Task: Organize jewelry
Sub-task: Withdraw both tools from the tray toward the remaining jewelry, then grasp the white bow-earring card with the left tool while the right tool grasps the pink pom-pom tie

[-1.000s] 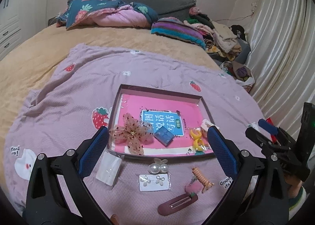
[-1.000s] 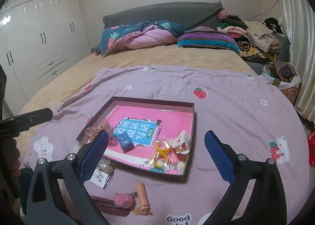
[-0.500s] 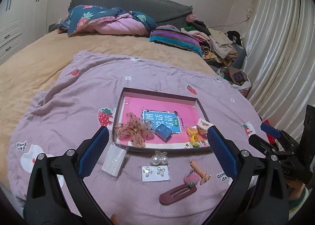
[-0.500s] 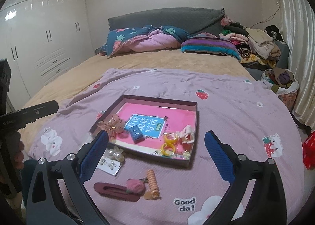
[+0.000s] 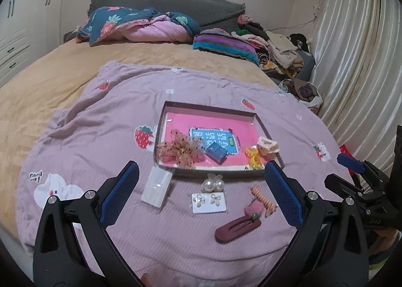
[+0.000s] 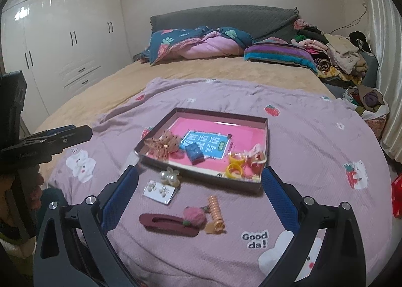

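Observation:
A shallow pink-lined box lies on the purple blanket. It holds a sheer flower clip, a blue square, yellow rings and a cream piece. On the blanket in front lie a white card, pearl earrings, an earring card, an orange spiral clip, a pink pompom and a maroon hair clip. My left gripper and right gripper are both open, empty, and held back above these loose pieces.
The purple blanket covers a tan bed. Pillows and a clothes pile lie at the head. A curtain hangs at the right, a white wardrobe at the left. The right gripper also shows in the left wrist view.
Both grippers have pulled back and up from the box, so more of the bed and the loose pieces show. Nothing on the blanket has moved.

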`<state>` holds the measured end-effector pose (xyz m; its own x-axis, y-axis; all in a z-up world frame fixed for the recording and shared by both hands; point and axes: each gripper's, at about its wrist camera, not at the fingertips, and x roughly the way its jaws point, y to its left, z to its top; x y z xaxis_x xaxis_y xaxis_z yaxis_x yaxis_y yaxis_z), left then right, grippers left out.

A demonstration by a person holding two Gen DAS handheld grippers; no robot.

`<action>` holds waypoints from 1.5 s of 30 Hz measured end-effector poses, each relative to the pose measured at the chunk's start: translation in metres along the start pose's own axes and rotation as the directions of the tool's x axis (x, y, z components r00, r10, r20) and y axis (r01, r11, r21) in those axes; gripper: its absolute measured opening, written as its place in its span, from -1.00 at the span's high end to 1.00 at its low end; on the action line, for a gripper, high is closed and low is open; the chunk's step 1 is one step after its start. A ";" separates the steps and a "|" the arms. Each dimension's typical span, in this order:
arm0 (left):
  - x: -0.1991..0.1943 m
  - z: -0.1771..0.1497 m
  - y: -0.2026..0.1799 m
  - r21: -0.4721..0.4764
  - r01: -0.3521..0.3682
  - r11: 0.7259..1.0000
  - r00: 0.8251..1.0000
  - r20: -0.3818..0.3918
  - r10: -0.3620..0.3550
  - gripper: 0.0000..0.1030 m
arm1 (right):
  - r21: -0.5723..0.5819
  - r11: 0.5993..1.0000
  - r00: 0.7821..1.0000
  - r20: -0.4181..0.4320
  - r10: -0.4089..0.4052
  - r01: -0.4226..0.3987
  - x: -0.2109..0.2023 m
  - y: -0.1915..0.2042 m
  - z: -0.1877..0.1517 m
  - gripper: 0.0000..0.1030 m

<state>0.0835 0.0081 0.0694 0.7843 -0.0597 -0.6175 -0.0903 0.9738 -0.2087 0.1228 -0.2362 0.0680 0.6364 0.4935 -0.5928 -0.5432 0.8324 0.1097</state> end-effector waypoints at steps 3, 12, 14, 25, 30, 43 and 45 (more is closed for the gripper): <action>0.001 -0.006 0.004 0.002 -0.004 1.000 1.000 -0.008 0.004 -0.81 | -0.007 1.000 1.000 -0.018 -0.001 0.001 0.002 0.004 -0.008 -0.89; 0.000 -0.020 0.017 -0.003 -0.020 1.000 0.999 -0.028 0.020 -0.81 | -0.020 1.000 0.998 -0.069 0.003 -0.005 0.009 0.013 -0.028 -0.89; 0.001 -0.023 0.019 -0.003 -0.024 1.000 0.999 -0.035 0.024 -0.81 | -0.026 1.000 0.996 -0.084 0.001 -0.003 0.013 0.015 -0.033 -0.89; 0.013 -0.044 0.019 0.023 -0.030 0.999 0.995 -0.097 0.033 -0.81 | -0.022 1.000 0.985 -0.171 0.002 -0.006 0.032 0.014 -0.066 -0.89; 0.024 -0.054 0.017 0.041 -0.029 0.999 0.990 -0.135 0.035 -0.81 | -0.003 1.000 0.982 -0.188 0.005 -0.006 0.041 0.008 -0.072 -0.88; 0.053 -0.073 0.022 0.049 -0.031 0.998 0.973 -0.227 0.042 -0.81 | 0.009 0.999 0.967 -0.250 0.046 -0.045 0.069 0.006 -0.079 -0.49; 0.057 -0.075 0.022 0.053 -0.031 0.998 0.970 -0.237 0.043 -0.81 | 0.016 0.998 0.965 -0.258 0.055 -0.053 0.073 0.006 -0.079 -0.42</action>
<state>0.0808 0.0095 -0.0271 0.6115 -0.0682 -0.7883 -0.0824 0.9854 -0.1492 0.1228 -0.2157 -0.0373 0.4427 0.4569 -0.7716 -0.5676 0.8089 0.1533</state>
